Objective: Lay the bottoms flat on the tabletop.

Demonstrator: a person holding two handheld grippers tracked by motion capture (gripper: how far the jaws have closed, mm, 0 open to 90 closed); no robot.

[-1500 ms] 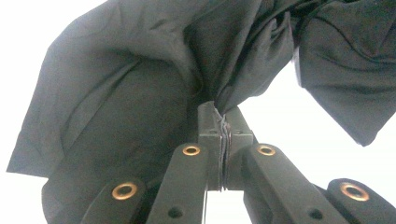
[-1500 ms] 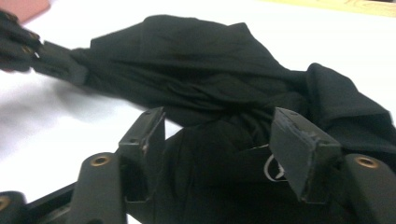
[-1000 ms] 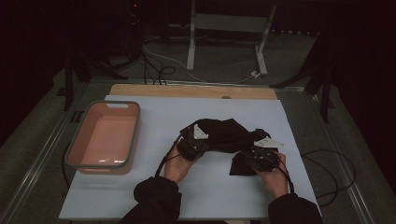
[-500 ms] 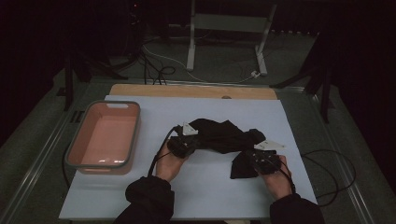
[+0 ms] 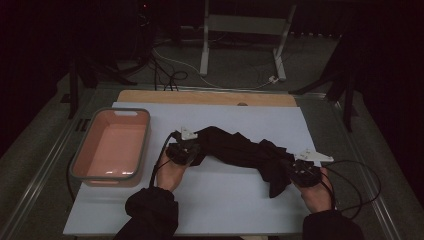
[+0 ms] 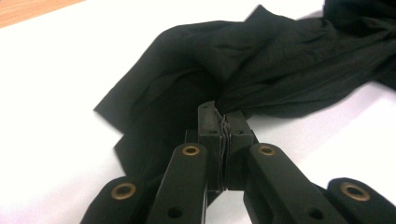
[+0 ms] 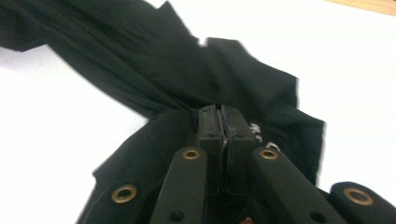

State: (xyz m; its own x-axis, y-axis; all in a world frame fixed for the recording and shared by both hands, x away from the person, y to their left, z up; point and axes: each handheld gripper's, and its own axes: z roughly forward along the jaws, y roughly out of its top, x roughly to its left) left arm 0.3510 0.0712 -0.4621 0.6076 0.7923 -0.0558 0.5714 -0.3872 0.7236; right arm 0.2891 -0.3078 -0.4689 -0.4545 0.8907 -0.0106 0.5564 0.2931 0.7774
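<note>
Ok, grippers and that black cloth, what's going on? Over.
Left gripper shut on black cloth. Right gripper shut on its other end, cloth stretched between them. Pink tub off to the left, nothing in the way.

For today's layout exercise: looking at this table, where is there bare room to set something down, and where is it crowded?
Free: the white mat between the two forearms, below the black cloth; the far strip between cloth and wooden edge; the pink tub holds nothing. Crowded: the middle band, where the left gripper and right gripper stretch the cloth.
</note>
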